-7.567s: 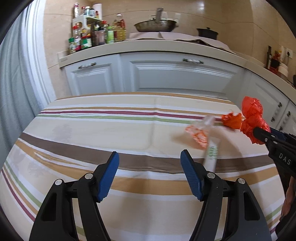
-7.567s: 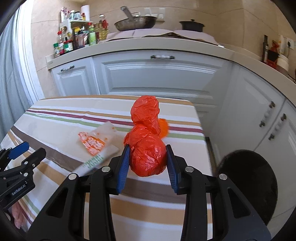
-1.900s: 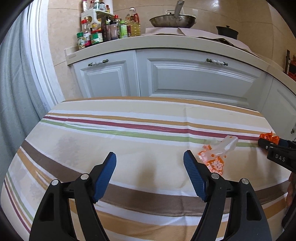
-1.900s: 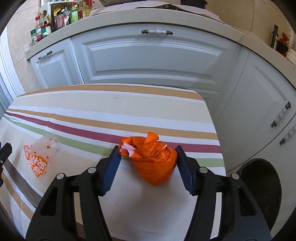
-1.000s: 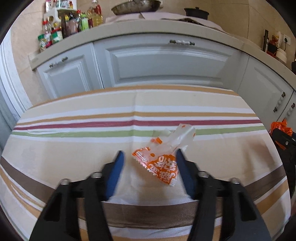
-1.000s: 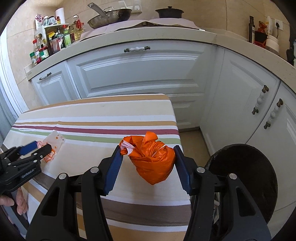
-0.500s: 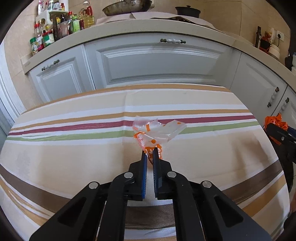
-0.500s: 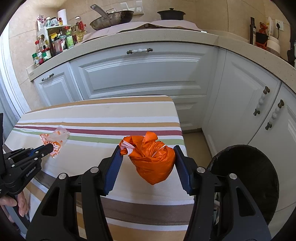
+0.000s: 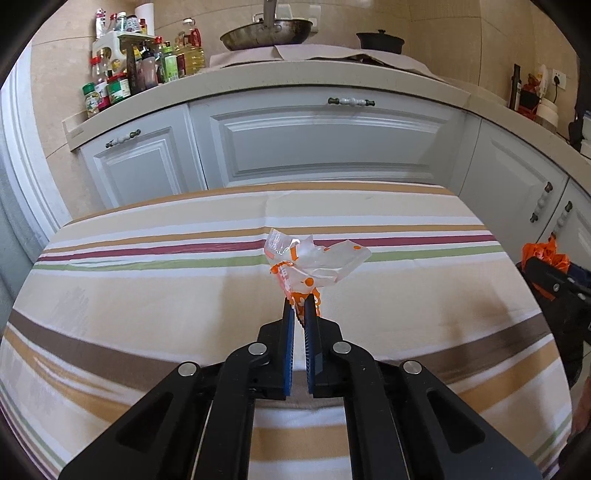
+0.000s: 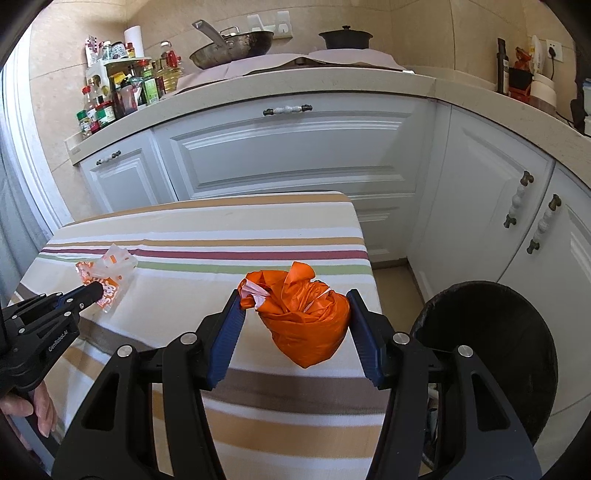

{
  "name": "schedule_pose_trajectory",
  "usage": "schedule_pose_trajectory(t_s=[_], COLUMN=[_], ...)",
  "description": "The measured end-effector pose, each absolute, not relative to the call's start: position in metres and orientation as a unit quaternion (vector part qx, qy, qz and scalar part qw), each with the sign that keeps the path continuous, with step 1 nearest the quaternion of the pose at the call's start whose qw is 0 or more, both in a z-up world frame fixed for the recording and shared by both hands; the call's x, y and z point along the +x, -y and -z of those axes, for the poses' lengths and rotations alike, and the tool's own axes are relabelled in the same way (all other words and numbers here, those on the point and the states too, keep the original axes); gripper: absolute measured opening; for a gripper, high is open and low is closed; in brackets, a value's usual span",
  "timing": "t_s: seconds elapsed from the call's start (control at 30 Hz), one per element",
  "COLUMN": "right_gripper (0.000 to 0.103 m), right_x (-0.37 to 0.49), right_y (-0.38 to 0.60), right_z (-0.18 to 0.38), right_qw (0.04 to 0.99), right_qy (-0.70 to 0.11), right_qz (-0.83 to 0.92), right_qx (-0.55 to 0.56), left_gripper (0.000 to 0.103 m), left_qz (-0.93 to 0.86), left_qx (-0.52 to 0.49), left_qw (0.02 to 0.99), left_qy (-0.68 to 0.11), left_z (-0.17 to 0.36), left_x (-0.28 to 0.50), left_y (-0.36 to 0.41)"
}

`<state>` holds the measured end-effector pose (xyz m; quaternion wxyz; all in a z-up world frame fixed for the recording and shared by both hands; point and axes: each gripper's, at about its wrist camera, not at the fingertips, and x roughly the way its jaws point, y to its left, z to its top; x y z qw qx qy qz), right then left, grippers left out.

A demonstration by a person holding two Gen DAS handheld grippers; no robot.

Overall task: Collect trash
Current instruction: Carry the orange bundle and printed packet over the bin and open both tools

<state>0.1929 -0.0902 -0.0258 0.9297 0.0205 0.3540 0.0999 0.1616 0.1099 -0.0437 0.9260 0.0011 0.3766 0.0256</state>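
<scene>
My left gripper [image 9: 300, 300] is shut on a clear plastic wrapper with orange print [image 9: 314, 264] and holds it above the striped tablecloth [image 9: 147, 288]. The wrapper also shows in the right wrist view [image 10: 105, 271], pinched at the left gripper's tip [image 10: 96, 288]. My right gripper [image 10: 295, 299] is shut on a crumpled orange plastic bag [image 10: 304, 326] and holds it near the table's right edge. That bag shows at the far right of the left wrist view [image 9: 541, 254].
A black trash bin [image 10: 491, 354] stands on the floor to the right of the table. White cabinets [image 9: 325, 147] and a counter with bottles [image 9: 140, 70], a pan [image 9: 266, 35] and a pot stand behind the table.
My left gripper closed on the wrapper and lifted it off the cloth. My right gripper, holding the orange bag, has shifted a little toward the bin side.
</scene>
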Motion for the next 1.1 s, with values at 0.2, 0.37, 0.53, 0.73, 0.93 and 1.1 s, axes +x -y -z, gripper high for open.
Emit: schedule_pose_trajectory(t_s=[0.2,0.37,0.53,0.73,0.93,1.1], right_gripper=[0.054,0.054,0.054,0.054,0.054,0.054], right_x=[0.173,0.154,0.135,0.111,0.091,0.077], right_y=[0.092,0.097,0.107,0.126,0.154,0.185], right_z=[0.023,0.019,0.013,0.005,-0.003,-0.01], right_qw=[0.93,0.933,0.936,0.943,0.949,0.956], right_qy=[-0.351,-0.345,-0.337,-0.323,-0.308,-0.292], right_qz=[-0.104,-0.104,-0.098,-0.082,-0.054,-0.018], right_qx=[0.019,0.019,0.024,0.025,0.031,0.034], left_gripper=[0.006,0.006,0.006,0.006,0.006,0.006], left_qz=[-0.028,-0.028,-0.024,-0.009,0.021,0.054], left_qx=[-0.003,-0.009,-0.012,-0.007,0.0,0.013], left_qw=[0.931,0.932,0.935,0.941,0.947,0.95], left_qy=[-0.365,-0.361,-0.353,-0.339,-0.32,-0.308], left_z=[0.035,0.03,0.023,0.012,-0.002,-0.009], left_x=[0.143,0.129,0.113,0.096,0.085,0.079], left_y=[-0.102,-0.095,-0.084,-0.064,-0.036,-0.004])
